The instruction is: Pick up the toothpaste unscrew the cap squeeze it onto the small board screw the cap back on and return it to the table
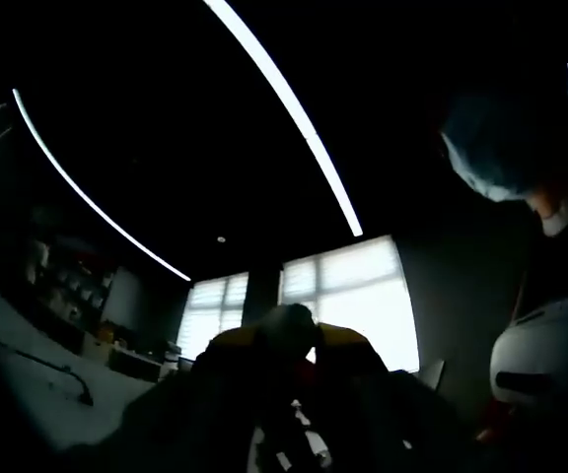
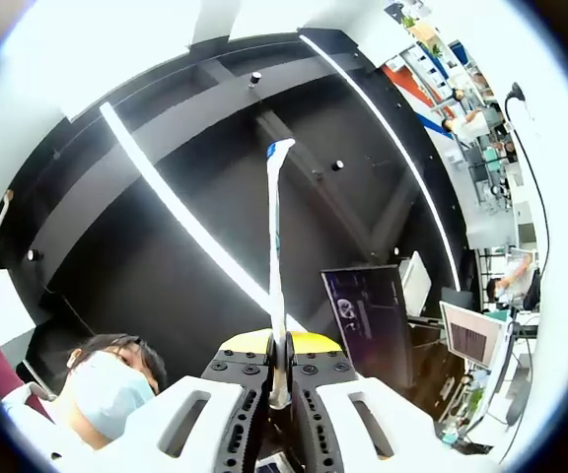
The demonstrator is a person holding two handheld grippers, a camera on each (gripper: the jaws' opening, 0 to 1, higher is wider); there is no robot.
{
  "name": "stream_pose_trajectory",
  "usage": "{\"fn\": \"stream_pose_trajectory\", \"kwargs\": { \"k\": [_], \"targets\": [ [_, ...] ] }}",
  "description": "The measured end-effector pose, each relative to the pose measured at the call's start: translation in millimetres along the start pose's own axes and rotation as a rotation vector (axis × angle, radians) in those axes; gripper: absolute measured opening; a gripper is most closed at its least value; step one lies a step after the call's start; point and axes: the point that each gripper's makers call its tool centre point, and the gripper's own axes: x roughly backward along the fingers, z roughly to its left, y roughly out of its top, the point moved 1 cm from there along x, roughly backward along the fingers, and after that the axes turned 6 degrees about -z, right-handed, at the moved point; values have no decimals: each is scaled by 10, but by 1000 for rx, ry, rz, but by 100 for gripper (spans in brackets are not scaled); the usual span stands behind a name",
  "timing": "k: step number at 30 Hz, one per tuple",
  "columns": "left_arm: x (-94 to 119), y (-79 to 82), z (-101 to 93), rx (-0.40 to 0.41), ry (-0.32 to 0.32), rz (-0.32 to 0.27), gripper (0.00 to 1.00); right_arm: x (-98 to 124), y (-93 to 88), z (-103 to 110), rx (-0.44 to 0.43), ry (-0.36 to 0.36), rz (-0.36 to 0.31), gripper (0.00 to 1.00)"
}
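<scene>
Right gripper view: the right tool (image 2: 278, 394) points up toward a dark ceiling. Its two white slotted jaws, with black inner pads and a yellow band behind them, are pressed together on the lower end of a thin white flattened toothpaste tube with blue markings (image 2: 275, 266). The tube is seen edge-on. It rises upright from between the jaws, and its upper end stands free against the ceiling, touching nothing else. Whether the cap is on cannot be determined; the gripped end is hidden between the pads.

Two long bright ceiling light strips (image 2: 180, 222) cross the dark ceiling behind the tube. A person wearing a pale blue face mask (image 2: 106, 386) is at lower left, just beside the left jaw in the picture. At right there is a dark computer monitor (image 2: 371, 305) with a second lit screen (image 2: 473, 337) beyond it. Further right lies a white surface (image 2: 560, 197) carrying a black cable.

Left gripper view: the picture is very dark. The left tool (image 1: 289, 394) appears only as a silhouette against two bright windows with blinds (image 1: 353, 291). Faint yellow shows on its upper edge. The state of its jaws cannot be determined, nor whether it holds anything. Small pale shapes low between the jaws are too dim to identify. A person in a pale blue hair cover (image 1: 496, 148) is at upper right. A pale surface (image 1: 28, 374) with a dark cable lies at lower left.
</scene>
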Motion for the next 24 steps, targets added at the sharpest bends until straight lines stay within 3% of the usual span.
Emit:
{"fn": "stream_pose_trajectory", "kwargs": {
  "k": [9, 12, 17, 20, 24],
  "targets": [
    [7, 119, -17, 37, 4, -34, 20, 19, -135, 41, 100, -20, 97, 3],
    [19, 183, 21, 114, 8, -56, 19, 58, -191, 34, 123, -36, 145, 4],
    [21, 222, 21, 139, -2, -41, 19, 155, -240, -13, 176, -88, 209, 5],
    [33, 233, 22, 201, -14, -35, 19, 169, -261, 27, 198, -85, 235, 5],
    [32, 249, -10, 217, -31, -28, 19, 196, -277, 56, 235, -81, 272, 6]
  ]
}}
